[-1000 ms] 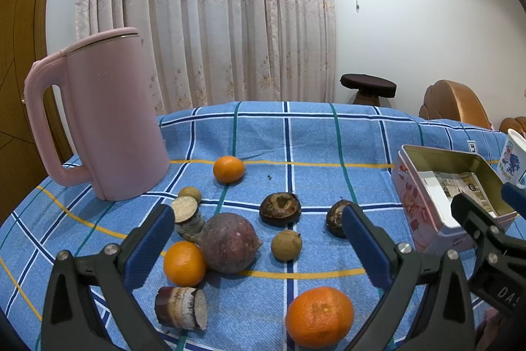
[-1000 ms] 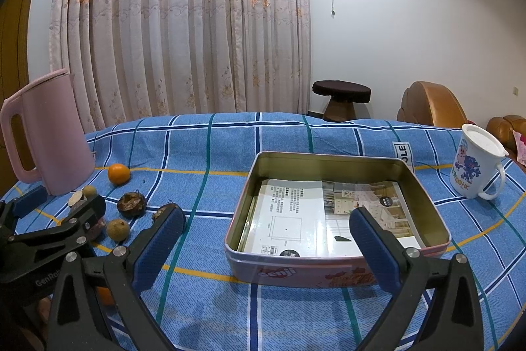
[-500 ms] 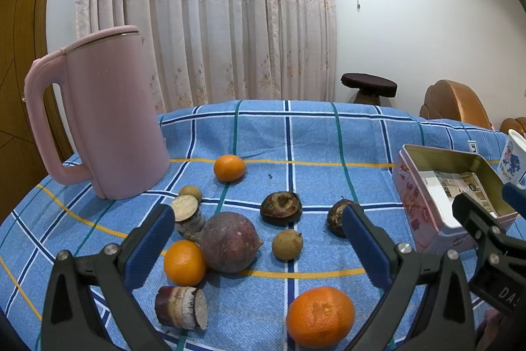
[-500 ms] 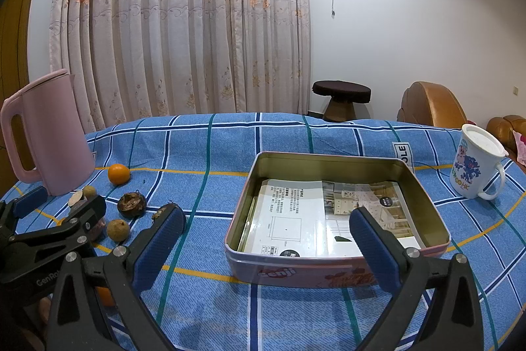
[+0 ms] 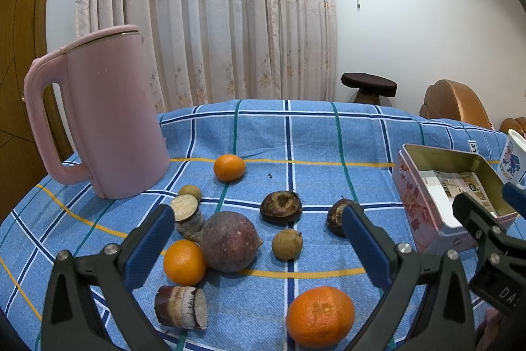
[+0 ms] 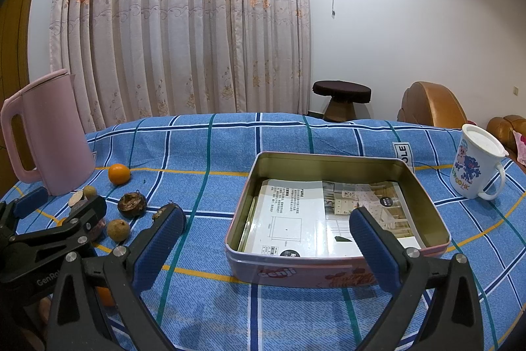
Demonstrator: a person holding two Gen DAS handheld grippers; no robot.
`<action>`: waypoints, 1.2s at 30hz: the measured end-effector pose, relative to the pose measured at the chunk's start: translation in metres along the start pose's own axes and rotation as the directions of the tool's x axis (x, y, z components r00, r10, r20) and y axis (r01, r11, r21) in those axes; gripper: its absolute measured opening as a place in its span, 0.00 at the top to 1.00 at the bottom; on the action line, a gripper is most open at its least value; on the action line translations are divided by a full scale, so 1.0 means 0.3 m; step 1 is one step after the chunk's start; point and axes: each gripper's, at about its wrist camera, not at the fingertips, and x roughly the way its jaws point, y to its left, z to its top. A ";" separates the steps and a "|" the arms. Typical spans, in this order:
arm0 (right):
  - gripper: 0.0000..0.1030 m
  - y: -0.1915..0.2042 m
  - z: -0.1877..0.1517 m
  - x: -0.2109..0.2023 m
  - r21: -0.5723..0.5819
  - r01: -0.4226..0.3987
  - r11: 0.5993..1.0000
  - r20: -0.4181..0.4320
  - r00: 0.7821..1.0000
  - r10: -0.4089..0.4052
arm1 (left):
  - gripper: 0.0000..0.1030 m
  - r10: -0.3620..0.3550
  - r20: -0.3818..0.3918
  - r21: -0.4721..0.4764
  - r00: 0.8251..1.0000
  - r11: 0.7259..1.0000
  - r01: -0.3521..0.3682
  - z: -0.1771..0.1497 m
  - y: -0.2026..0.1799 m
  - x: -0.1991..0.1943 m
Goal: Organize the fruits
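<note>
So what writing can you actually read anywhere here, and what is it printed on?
"genji" on the front of the pink tin.
"GenRo", cut off, on the left gripper body as the right camera sees it.
"DAS", cut off, on the right gripper body as the left camera sees it.
"OLE", partly hidden, on the tablecloth tag.
"HK", with blurred letters before it, on the white mug.
Print on the paper in the tin: too small to read.
</note>
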 end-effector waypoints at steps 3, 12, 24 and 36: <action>0.01 -0.001 0.000 0.000 0.000 0.000 1.000 0.001 1.000 0.000 | 0.00 0.000 -0.001 0.000 1.000 1.000 0.000 0.000 0.000 0.000; 0.01 0.000 0.001 -0.003 -0.004 -0.003 1.000 0.000 1.000 0.003 | 0.00 0.000 -0.001 -0.001 1.000 1.000 0.000 0.000 0.001 0.000; 0.01 0.009 0.000 -0.001 -0.007 -0.020 1.000 0.000 1.000 0.020 | 0.00 -0.001 -0.025 -0.020 1.000 1.000 0.000 -0.015 0.007 0.009; 0.03 0.099 -0.019 0.016 -0.075 -0.252 0.965 -0.088 0.965 0.246 | 0.00 0.067 -0.104 -0.056 0.992 0.996 -0.073 -0.070 0.233 -0.099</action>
